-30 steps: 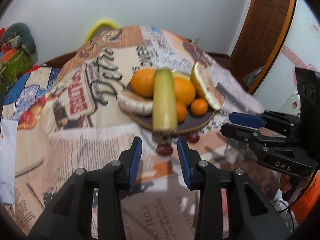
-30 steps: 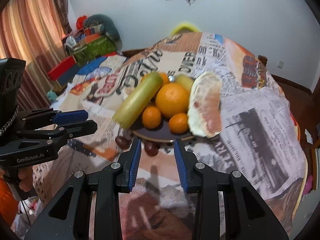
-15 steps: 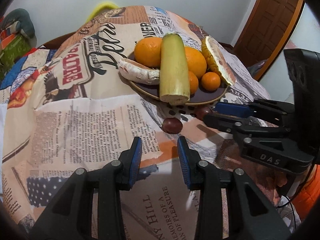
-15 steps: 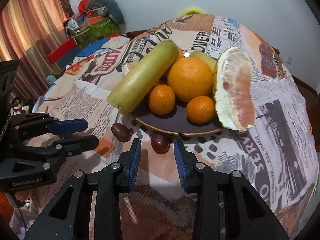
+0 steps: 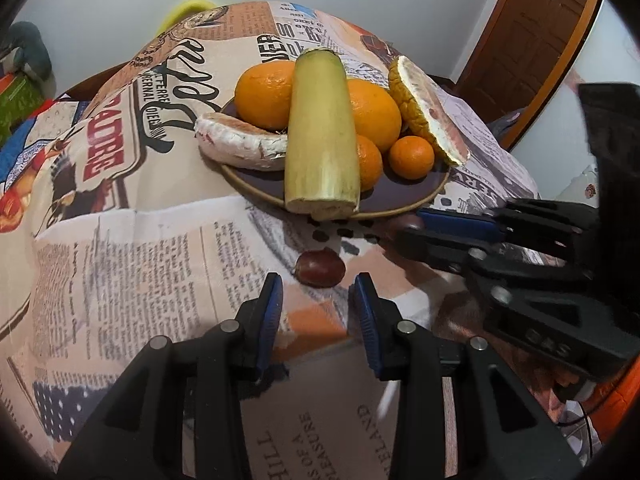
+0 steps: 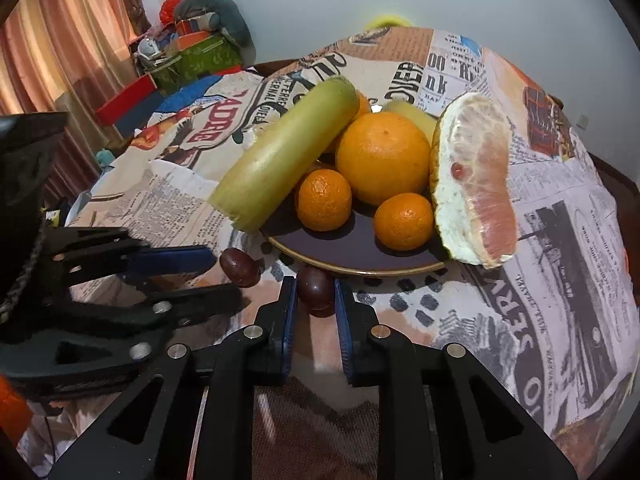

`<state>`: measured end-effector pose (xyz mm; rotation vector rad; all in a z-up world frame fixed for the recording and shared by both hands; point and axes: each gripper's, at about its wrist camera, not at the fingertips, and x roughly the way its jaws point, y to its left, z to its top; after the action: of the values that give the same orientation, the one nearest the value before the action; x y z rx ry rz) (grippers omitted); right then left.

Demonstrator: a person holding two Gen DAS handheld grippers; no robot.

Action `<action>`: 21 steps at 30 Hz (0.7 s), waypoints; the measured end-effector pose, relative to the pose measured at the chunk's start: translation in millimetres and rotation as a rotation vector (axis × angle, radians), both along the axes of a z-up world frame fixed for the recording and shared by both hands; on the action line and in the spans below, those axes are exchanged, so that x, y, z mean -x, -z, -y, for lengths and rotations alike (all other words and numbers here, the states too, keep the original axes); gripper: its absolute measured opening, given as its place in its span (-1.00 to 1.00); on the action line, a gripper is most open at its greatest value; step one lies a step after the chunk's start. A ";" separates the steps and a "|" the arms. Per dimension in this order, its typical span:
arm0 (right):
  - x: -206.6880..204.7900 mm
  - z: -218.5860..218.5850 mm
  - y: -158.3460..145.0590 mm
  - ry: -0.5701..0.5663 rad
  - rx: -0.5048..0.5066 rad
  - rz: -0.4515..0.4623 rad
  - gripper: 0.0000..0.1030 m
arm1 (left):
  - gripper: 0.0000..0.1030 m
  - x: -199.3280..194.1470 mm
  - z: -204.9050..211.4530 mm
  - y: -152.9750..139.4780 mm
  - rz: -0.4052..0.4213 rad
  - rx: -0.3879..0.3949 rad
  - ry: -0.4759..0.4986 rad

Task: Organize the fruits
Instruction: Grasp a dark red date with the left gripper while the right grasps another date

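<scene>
glossy brown chestnut (image 6: 316, 290) sits between my right gripper (image 6: 315, 312) jaws, just touching; left gripper (image 5: 316, 312) jaws spread behind another chestnut (image 5: 320, 267). dark round plate (image 6: 360, 248) holds oranges, pomelo wedges.

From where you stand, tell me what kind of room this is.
Probably a room in a home. A wooden door, curtains and a heap of household clutter surround a table under a newspaper-print tablecloth bearing a plate of fruit.
</scene>
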<state>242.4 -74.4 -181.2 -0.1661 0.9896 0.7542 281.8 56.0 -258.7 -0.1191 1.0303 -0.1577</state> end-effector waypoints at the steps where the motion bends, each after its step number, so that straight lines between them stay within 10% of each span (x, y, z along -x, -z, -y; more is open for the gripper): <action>1: 1.9 2.8 -1.6 0.000 -0.005 0.002 -0.67 | -0.29 -2.2 0.9 0.3 0.001 0.000 -0.001; 21: 7.1 38.3 -40.5 0.088 -0.067 0.096 -0.67 | -0.57 22.1 -4.6 -44.4 0.111 -0.021 -0.028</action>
<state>235.3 -112.7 -140.7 -0.0992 0.8743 0.6914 259.7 60.6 -214.4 -0.1045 0.9190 -0.1271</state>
